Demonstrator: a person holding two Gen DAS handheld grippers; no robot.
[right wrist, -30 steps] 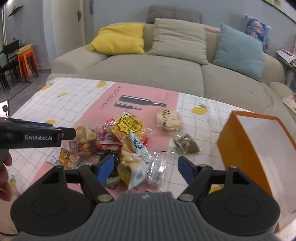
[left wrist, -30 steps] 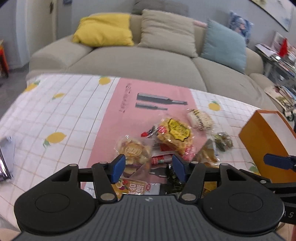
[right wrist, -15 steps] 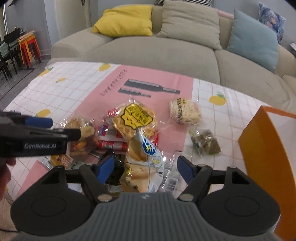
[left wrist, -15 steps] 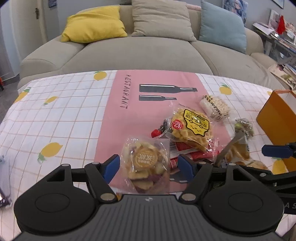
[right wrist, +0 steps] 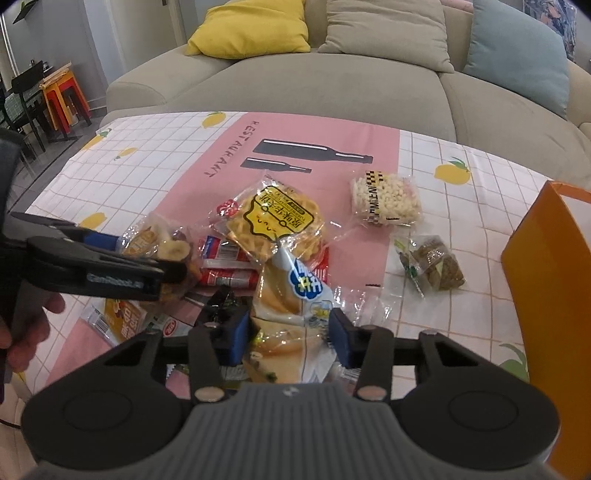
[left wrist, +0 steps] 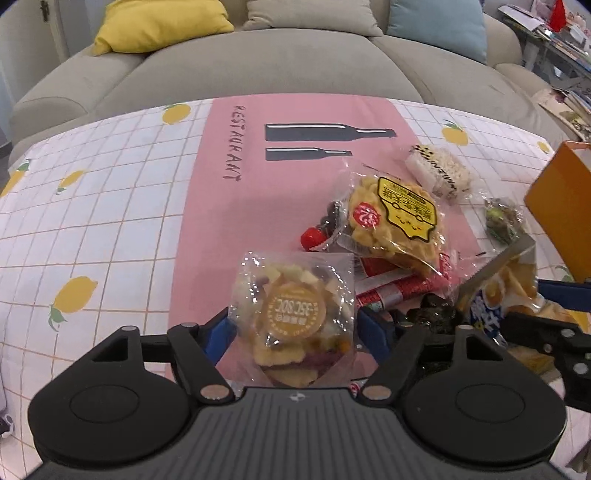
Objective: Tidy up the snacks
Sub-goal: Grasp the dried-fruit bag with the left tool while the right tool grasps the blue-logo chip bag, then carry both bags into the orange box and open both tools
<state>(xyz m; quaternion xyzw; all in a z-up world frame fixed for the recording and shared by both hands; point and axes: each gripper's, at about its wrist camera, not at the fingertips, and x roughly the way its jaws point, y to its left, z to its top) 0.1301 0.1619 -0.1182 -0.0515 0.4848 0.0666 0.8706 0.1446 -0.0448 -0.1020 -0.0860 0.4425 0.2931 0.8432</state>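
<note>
- A home living room.
- A grey sofa point(right wrist: 332, 85) with yellow, beige and blue cushions point(right wrist: 251, 27) stands just behind the table.
- A lemon-print tablecloth point(left wrist: 92, 206) covers the table.
- Stools and chairs point(right wrist: 59, 99) stand beyond.

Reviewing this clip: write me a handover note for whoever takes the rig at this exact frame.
Left tool: shut on the dried fruit bag.
Right tool: closing around the blue-label bag; firm grip not confirmed.
Still on the table: waffle pack, puffed rice cake, green-wrapped snack, red sausage sticks.
Orange box: right of the pile; contents not visible.
Left: move every snack into the box.
</note>
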